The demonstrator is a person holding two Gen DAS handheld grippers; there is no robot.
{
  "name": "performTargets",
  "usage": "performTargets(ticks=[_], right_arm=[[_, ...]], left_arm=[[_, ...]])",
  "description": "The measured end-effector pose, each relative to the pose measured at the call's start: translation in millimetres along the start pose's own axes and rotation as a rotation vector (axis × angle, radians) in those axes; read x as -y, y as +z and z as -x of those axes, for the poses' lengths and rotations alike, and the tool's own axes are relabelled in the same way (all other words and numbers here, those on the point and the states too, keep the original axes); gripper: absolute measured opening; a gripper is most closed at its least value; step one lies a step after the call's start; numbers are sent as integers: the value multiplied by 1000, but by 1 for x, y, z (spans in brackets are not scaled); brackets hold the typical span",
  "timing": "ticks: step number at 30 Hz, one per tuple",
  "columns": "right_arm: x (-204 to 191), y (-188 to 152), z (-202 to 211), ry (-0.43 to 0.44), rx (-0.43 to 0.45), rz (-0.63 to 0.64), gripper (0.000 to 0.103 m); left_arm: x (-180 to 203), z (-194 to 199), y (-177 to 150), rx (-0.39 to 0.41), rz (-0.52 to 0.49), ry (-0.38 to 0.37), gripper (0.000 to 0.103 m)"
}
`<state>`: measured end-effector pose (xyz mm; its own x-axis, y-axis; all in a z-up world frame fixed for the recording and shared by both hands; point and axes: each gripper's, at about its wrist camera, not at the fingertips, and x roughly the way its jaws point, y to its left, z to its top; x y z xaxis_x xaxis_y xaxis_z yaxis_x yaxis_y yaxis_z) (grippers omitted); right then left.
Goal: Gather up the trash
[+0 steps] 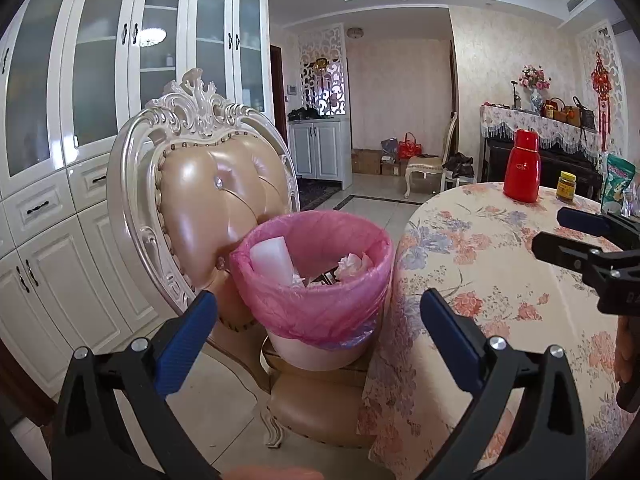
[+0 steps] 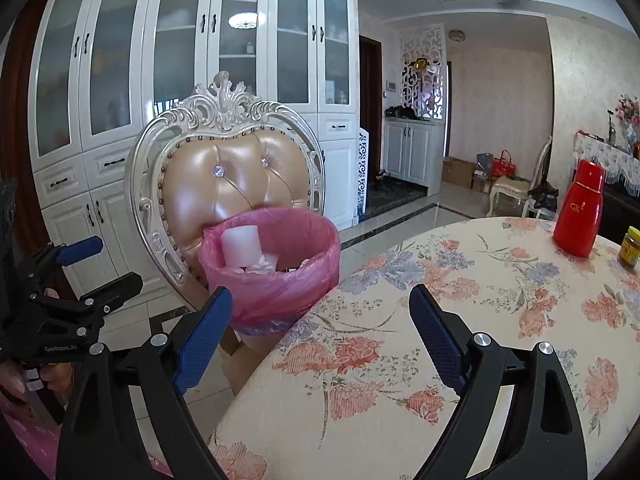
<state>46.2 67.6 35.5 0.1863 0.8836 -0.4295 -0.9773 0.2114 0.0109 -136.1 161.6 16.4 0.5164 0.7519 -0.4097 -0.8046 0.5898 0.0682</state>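
Observation:
A white trash bin lined with a pink bag (image 1: 316,312) (image 2: 276,292) stands on the seat of an ornate chair. Inside it lie a white cup (image 1: 272,260) (image 2: 242,246) and crumpled tissues (image 1: 352,264) (image 2: 260,267). My left gripper (image 1: 320,332) is open, its blue fingers spread on either side of the bin, a little short of it, and it holds nothing. My right gripper (image 2: 320,320) is also open and holds nothing, hovering over the table's near edge to the right of the bin. Each gripper shows in the other's view: the right gripper (image 1: 568,236) and the left gripper (image 2: 92,268).
The ornate chair (image 1: 208,184) (image 2: 224,176) is pushed against a round table with a floral cloth (image 1: 500,304) (image 2: 460,320). A red thermos (image 1: 522,166) (image 2: 580,208), a yellow-lidded jar (image 1: 566,187) (image 2: 630,248) and a green packet (image 1: 618,180) stand at the table's far side. White cabinets (image 2: 160,80) line the left wall.

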Motion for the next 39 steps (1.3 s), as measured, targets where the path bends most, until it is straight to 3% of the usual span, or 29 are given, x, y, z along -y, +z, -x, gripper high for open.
performTargets(ticks=[39], right_arm=[[-11,6,6,35,16,16,84]], left_arm=[[0,-1,-3,-20,15,1,98]])
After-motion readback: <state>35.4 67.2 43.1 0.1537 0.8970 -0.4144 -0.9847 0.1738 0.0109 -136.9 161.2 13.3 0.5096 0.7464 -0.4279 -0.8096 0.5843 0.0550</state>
